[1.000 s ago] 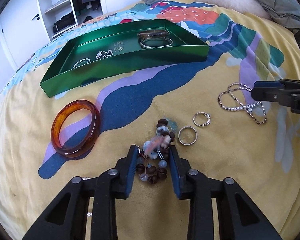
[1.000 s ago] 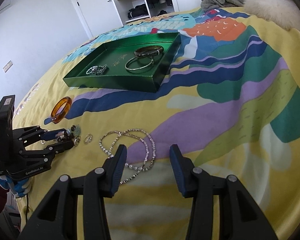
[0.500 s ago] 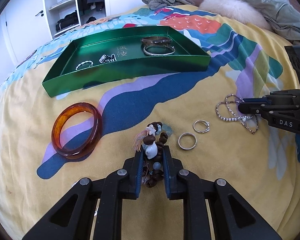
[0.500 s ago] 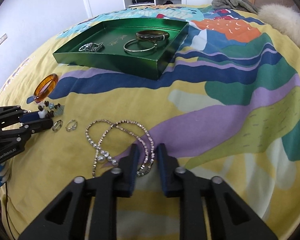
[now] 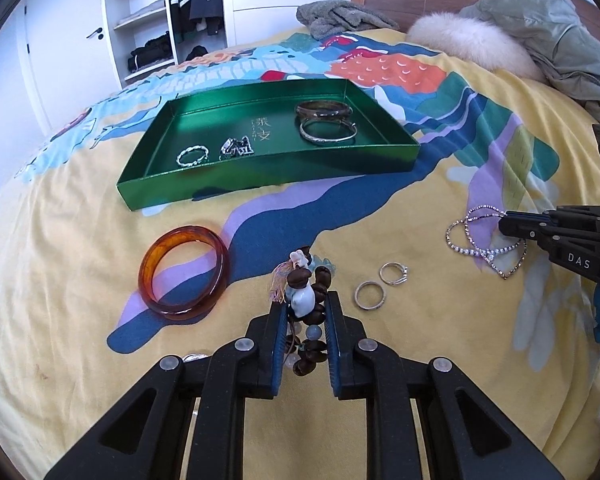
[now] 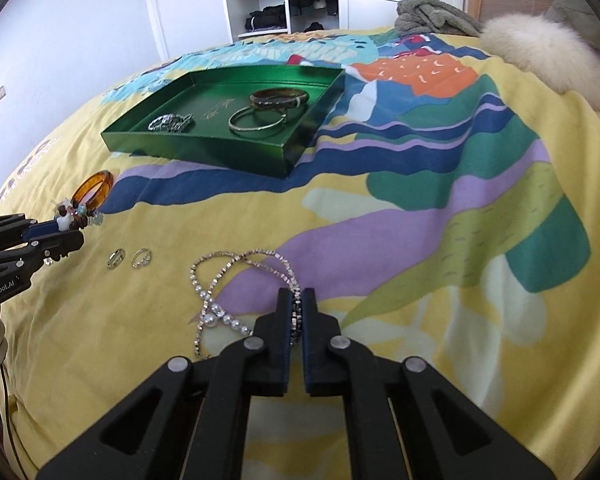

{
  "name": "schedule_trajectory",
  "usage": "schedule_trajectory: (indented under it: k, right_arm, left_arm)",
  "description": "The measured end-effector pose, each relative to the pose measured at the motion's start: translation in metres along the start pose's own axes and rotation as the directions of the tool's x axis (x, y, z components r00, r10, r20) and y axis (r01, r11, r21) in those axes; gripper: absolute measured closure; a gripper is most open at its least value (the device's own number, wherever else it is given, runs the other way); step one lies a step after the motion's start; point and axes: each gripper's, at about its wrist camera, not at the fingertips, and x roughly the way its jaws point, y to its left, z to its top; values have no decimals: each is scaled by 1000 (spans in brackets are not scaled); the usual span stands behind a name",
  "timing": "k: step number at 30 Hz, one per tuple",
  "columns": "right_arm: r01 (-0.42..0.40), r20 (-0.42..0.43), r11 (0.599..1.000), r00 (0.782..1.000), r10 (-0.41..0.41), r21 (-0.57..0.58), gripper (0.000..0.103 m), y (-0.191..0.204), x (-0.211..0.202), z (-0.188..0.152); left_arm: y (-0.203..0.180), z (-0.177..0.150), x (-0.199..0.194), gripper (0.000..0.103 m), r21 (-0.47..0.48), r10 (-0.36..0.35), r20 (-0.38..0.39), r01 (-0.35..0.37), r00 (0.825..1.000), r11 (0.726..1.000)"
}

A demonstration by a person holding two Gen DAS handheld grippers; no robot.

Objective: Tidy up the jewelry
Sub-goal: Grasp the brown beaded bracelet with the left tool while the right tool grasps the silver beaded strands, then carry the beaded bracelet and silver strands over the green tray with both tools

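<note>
Four pieces are already stored in the green tray (image 5: 228,178): a dark bangle (image 5: 324,110), a silver bangle (image 5: 327,131), a twisted silver ring (image 5: 192,157) and a small silver piece (image 5: 236,148). Five pieces remain on the bedspread (image 5: 60,264). The left gripper (image 5: 305,312) is clamped on the beaded bracelet (image 5: 306,300), which is held just above the fabric. The right gripper (image 6: 296,308) is closed, with a strand of the rhinestone necklace (image 6: 236,280) pinched between its pads. Untouched are the amber bangle (image 5: 182,274), at ten o'clock of the left gripper, and two rings (image 5: 370,295) (image 5: 394,273) at two o'clock. The left wrist view alone shows the tray's printed characters clearly and the amber bangle as a full hoop. The right wrist view alone shows the necklace's pearl-like section (image 6: 222,318) and the pinch itself.
</note>
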Motion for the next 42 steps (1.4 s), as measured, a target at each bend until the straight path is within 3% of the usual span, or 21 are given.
schedule_trajectory:
  k: [21, 42]
  right_arm:
    - [11, 159, 1000, 987, -14, 18, 99, 2, -95, 2]
    - [20, 291, 1000, 957, -16, -13, 99, 27, -178, 10]
  left_arm:
    - [-18, 9, -80, 86, -16, 20, 113, -18, 993, 1000]
    - [-23, 7, -159, 85, -38, 39, 231, -31, 972, 999]
